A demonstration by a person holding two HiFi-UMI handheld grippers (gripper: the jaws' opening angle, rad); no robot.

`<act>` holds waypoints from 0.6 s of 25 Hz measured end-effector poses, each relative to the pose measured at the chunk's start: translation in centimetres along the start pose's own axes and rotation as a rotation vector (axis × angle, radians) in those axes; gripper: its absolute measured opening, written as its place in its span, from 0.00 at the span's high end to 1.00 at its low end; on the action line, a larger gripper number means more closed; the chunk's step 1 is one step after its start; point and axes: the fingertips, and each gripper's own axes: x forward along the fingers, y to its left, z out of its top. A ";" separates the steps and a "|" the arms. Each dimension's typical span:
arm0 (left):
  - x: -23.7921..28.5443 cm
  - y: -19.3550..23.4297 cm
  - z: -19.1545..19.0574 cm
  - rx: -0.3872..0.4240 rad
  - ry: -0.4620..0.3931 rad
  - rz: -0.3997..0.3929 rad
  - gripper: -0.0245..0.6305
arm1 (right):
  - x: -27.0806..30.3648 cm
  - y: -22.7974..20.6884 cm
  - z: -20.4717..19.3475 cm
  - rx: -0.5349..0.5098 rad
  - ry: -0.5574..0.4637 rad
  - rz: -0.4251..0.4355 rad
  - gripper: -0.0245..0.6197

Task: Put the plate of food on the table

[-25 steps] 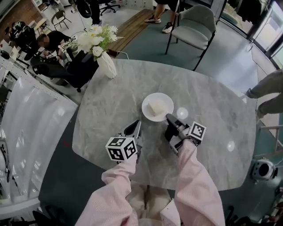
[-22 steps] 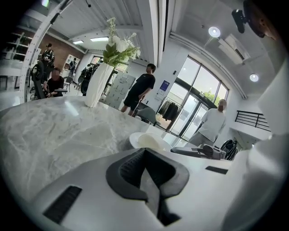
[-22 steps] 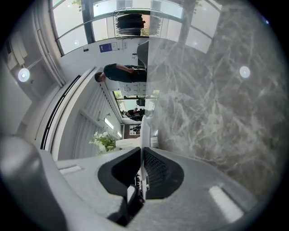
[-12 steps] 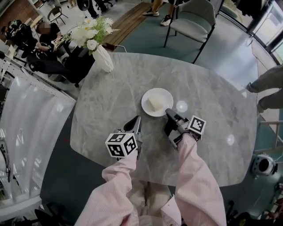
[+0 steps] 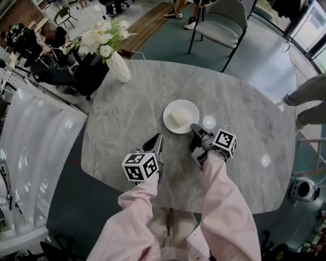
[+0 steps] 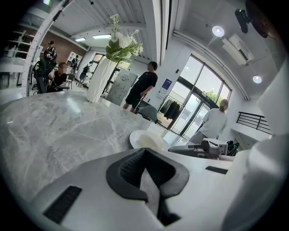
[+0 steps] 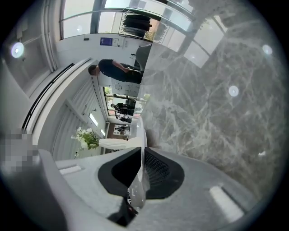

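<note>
Plate [image 5: 189, 108] with food [image 5: 178, 118] rested flat near the middle of the tabletop [image 5: 244, 117]. Right tool [image 5: 195, 130] was pinched narrow on its near rim, probably to steady the set-down. Left tool [image 5: 155, 144], closed and empty, lay apart, leaving the plate clear.

I see a grey marble table [image 5: 137, 102] standing on a teal floor [image 5: 265, 66], with a grey chair [image 5: 219, 25] at its far side and a strip of wood flooring [image 5: 147, 28] beyond. A white vase [image 5: 118, 67] of flowers [image 5: 104, 43] stands at the table's far left edge, and a brick wall [image 5: 20, 12] shows far off. In the left gripper view I make out tall bright windows [image 6: 203, 97], round ceiling lights [image 6: 218, 31] and a person [image 6: 142, 88] standing.
</note>
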 end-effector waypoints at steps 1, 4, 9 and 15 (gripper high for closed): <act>-0.1 0.0 0.0 0.000 0.000 0.001 0.97 | 0.0 0.0 0.0 -0.013 0.003 -0.013 0.93; -0.2 -0.2 -0.1 -0.001 -0.002 0.001 0.97 | -0.1 0.1 0.0 -0.066 0.003 -0.051 0.93; -0.3 -0.3 -0.3 0.000 0.000 0.000 0.97 | -0.2 0.1 -0.2 -0.163 0.006 -0.118 0.91; -0.4 -0.3 -0.5 -0.001 0.002 0.000 0.97 | -0.2 -0.1 -0.5 -0.295 0.013 -0.218 0.84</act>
